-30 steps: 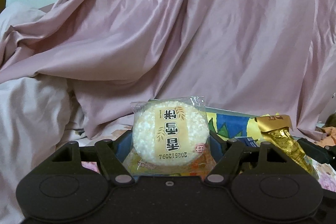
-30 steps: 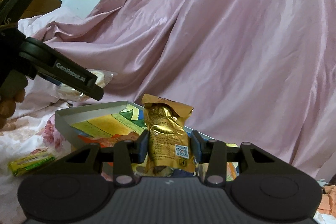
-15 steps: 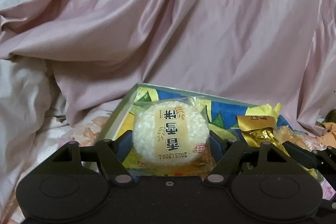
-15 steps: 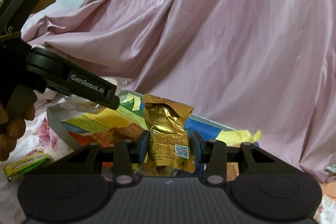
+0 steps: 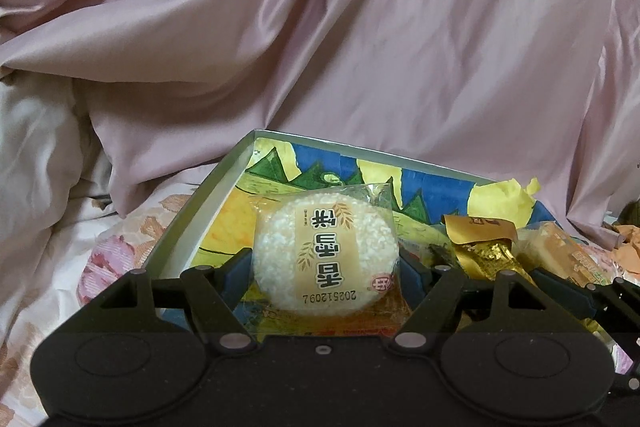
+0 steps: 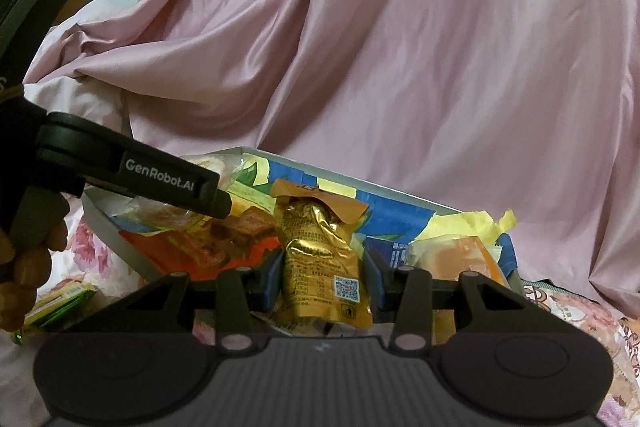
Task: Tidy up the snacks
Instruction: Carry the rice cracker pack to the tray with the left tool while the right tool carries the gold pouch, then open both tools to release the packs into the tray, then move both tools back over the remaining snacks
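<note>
A round rice cracker (image 5: pixel 325 247) in a clear wrapper sits between the pads of my left gripper (image 5: pixel 326 269), which is shut on it. It hangs over the near left part of an open box (image 5: pixel 224 183) with a colourful printed lining. My right gripper (image 6: pixel 323 277) is shut on an upright gold foil snack packet (image 6: pixel 320 251), just in front of the box's (image 6: pixel 114 233) middle. The gold packet (image 5: pixel 486 249) also shows at the right of the left wrist view. One finger (image 6: pixel 168 183) of the left gripper crosses the right wrist view from the left.
Inside the box lie an orange-wrapped snack (image 6: pixel 460 259), other packets and crumpled yellow paper (image 5: pixel 500 203). A green packet (image 6: pixel 60 303) lies on the floral sheet left of the box. Pink satin cloth (image 5: pixel 360 47) rises behind. A person's hand (image 6: pixel 24 267) grips the left handle.
Both grippers have come forward and down over the box with their snacks, so more of its inside shows. The left gripper's finger has dropped lower in the right wrist view.
</note>
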